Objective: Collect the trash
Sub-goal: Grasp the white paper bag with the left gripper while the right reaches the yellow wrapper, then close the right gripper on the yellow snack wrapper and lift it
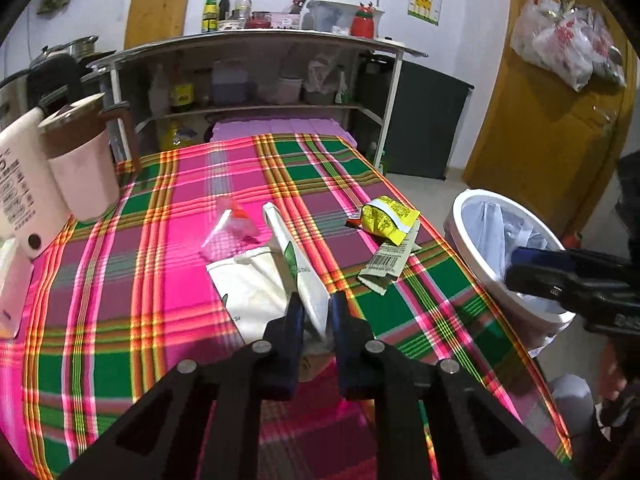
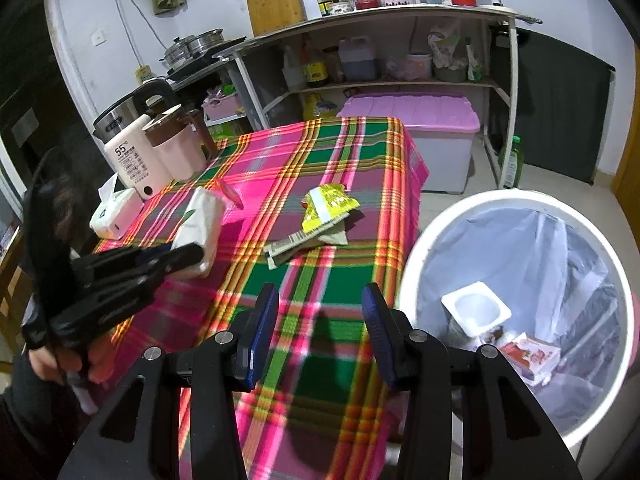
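Looking across the table (image 2: 320, 360) with its pink, green and orange plaid cloth, I see it fills most of both views. Just off its right edge stands the white trash bin (image 2: 412, 280), lined with a clear bag; in the right wrist view a white plastic cup (image 2: 476, 312) and a small red-printed carton (image 2: 532, 354) lie inside it.

On the cloth's far left corner stand a pale pink jug with a brown lid (image 1: 80, 176) and a white appliance (image 1: 20, 192), touching each other, with a white tissue box (image 2: 116, 214) beside them.

My left gripper (image 1: 314, 308) has its jaws closed on the near end of a white tissue pack (image 1: 296, 264) with a green leaf print, which lies on the cloth and reaches away from me. My right gripper (image 2: 320, 308) hangs above the table's near right part, beside the bin, its jaws apart with nothing between them.

Further out on the cloth lie the loose scraps: a crumpled yellow snack wrapper (image 1: 386, 216) lying partly on a flattened grey wrapper with a barcode (image 1: 384, 264), near the edge by the bin. A clear pinkish plastic wrapper (image 1: 234, 228) lies just beyond the tissue pack.
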Tool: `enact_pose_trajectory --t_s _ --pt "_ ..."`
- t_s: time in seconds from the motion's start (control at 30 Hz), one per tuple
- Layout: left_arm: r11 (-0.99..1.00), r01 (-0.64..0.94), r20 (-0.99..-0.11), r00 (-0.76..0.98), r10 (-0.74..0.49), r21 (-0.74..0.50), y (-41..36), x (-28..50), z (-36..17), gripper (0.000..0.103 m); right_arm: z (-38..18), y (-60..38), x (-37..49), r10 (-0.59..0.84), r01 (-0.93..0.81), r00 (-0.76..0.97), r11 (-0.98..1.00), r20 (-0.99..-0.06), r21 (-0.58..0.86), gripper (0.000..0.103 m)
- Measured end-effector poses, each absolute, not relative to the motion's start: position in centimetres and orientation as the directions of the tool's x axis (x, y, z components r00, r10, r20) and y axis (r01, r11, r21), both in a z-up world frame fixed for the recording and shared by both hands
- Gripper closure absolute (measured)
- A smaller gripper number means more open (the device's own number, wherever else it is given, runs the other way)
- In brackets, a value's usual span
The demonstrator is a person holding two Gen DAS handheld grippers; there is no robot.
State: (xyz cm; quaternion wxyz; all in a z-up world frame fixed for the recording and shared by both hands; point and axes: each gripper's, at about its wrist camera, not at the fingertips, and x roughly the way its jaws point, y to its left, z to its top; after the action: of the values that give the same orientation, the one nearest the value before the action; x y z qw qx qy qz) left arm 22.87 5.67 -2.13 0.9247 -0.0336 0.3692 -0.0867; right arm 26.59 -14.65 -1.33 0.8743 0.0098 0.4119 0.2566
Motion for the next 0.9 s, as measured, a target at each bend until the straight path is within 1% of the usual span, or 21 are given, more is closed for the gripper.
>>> enact_pose_trajectory --t_s 0.13,0.5,0.77,0.9 --pt "0.982 0.119 -0.674 0.715 -0.185 -0.144 6.6 22.2 -2.2 0.088 -1.5 -12.7 28.1 0.452 -0.472 0.525 0.860 -0.721 0.195 0.058" --pt "0.977 0.090 -0.681 0.704 -0.199 -0.193 8.4 21.7 -3.2 0.088 -2.2 -8.8 33.7 0.380 -0.544 0.545 0.839 -0.747 0.029 0.058" --pt "0.974 0.087 -0.687 0.695 -0.211 -0.210 8.6 21.8 -3.7 0.088 -4.2 -7.0 36.6 0.334 -0.596 0.489 0.802 -0.806 -0.030 0.058" --pt "0.973 0.091 -0.689 0.692 -0.214 -0.211 8.7 21.9 -3.9 0.088 -4.7 -6.6 37.0 0.321 -0.605 0.481 0.795 -0.816 -0.044 0.058"
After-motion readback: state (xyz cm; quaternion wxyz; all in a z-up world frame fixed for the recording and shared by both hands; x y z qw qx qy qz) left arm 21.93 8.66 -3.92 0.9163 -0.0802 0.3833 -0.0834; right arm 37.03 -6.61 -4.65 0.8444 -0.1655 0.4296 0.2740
